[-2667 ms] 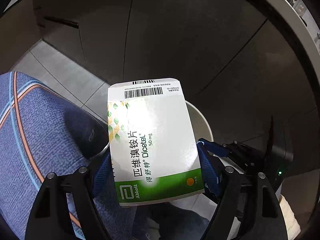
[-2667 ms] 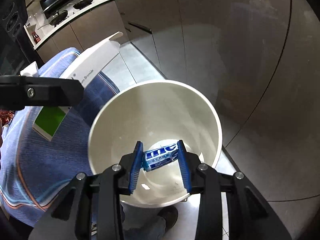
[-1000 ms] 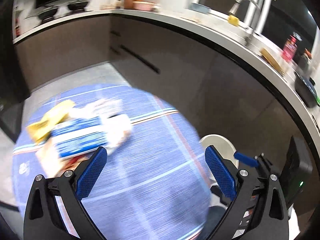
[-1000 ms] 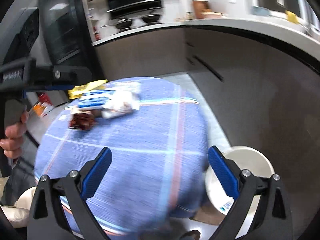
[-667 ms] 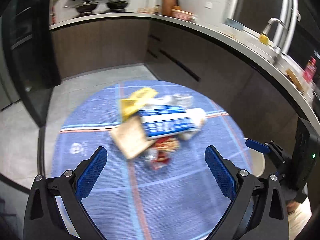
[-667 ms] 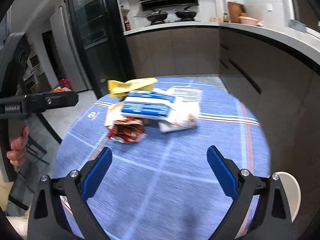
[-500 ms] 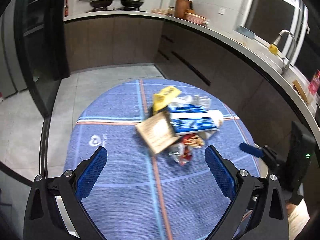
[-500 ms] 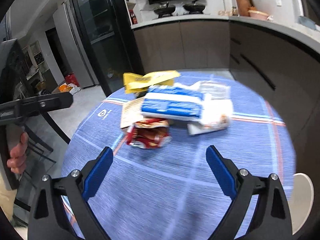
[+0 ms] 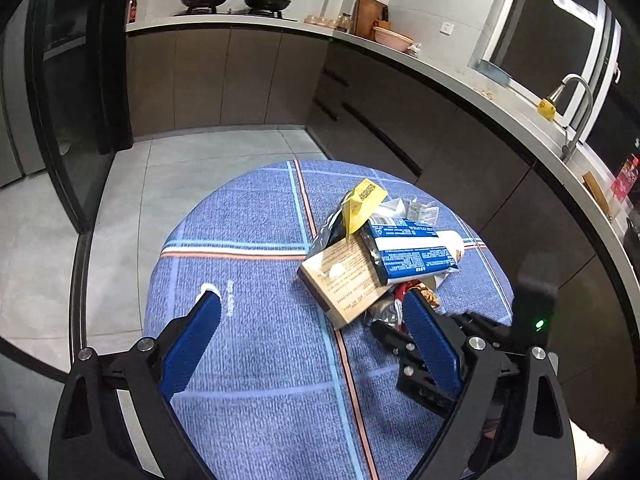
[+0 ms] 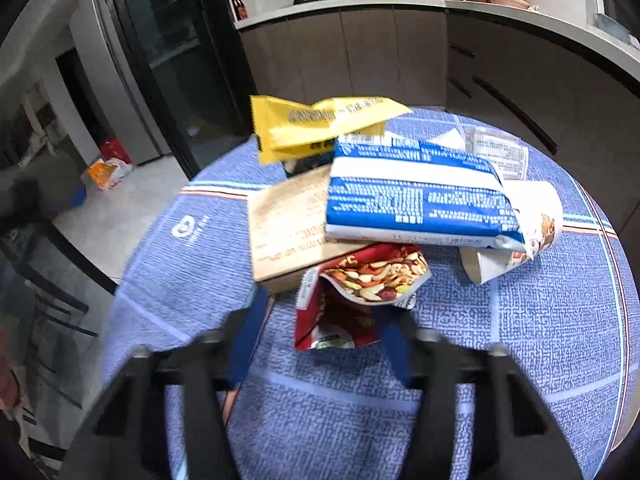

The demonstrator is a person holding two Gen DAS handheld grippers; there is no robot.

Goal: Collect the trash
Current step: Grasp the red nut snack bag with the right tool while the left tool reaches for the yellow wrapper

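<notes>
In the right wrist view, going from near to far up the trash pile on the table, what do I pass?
Red nut packet → blue and white package → yellow wrapper. The right gripper is open, its fingers on either side of the red packet. The tan box and white wrapper overlap the others, so they are left out.

Left claw (image 9: 312, 344) gapes above trash pile (image 9: 380, 248).

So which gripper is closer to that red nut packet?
Right. The right gripper has its fingers either side of the red nut packet; the left gripper hangs farther back.
</notes>
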